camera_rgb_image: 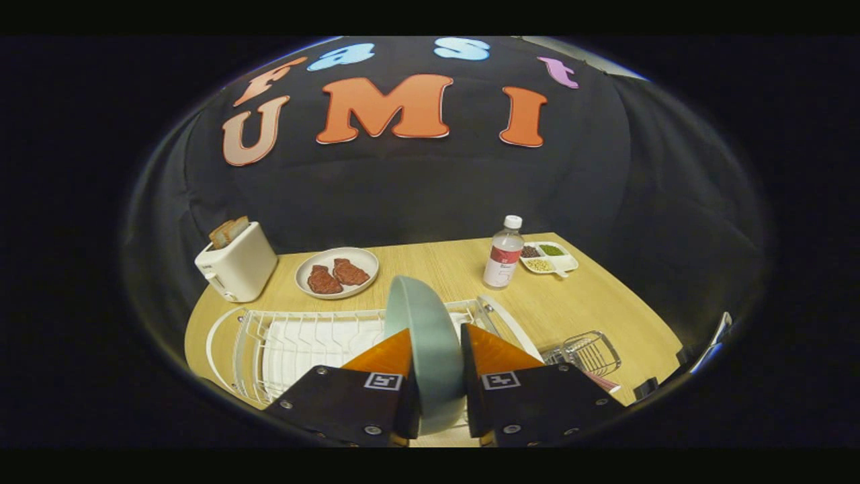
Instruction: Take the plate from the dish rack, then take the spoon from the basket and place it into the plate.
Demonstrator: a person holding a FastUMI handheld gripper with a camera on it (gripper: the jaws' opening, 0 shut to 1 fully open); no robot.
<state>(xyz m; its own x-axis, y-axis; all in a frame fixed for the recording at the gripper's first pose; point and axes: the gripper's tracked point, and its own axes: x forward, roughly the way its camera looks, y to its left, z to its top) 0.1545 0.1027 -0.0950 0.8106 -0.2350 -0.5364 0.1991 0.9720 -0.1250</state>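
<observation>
While the gripper (437,349) clamps both fingers on the upright plate (430,349) above the dish rack (302,343), we advise lifting straight, clearing the wires.

Pale green round plate (430,349) stands on edge between the fingers of the hand-held gripper (437,349), over white wire dish rack (295,339) on the wooden surface (571,302). Wire basket (588,351) right of rack. Beyond rack: white toaster (236,265) left, plate of meat (337,272) centre, clear plastic bottle (504,254) and divided tray (549,257) right.
</observation>
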